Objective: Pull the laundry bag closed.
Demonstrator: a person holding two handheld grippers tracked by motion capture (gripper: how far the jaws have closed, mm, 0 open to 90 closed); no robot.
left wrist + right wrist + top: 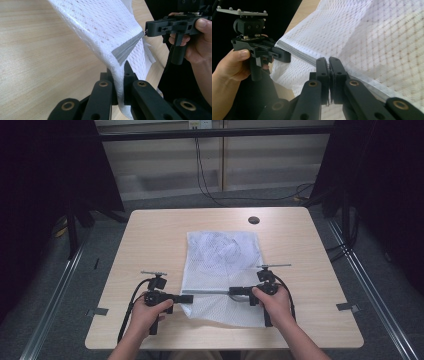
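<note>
With the left hand-held gripper (187, 298) pinching the mesh bag (222, 270) and the right hand-held gripper (233, 292) its zipper (210, 292), I'd keep the bag taut and pull evenly.

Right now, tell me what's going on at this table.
A person holds a claw in each hand over a wooden table. The left claw is shut on the edge of a white mesh laundry bag. The right claw is clamped at its grey zipper strip. The bag's near end is lifted and stretched between them.
</note>
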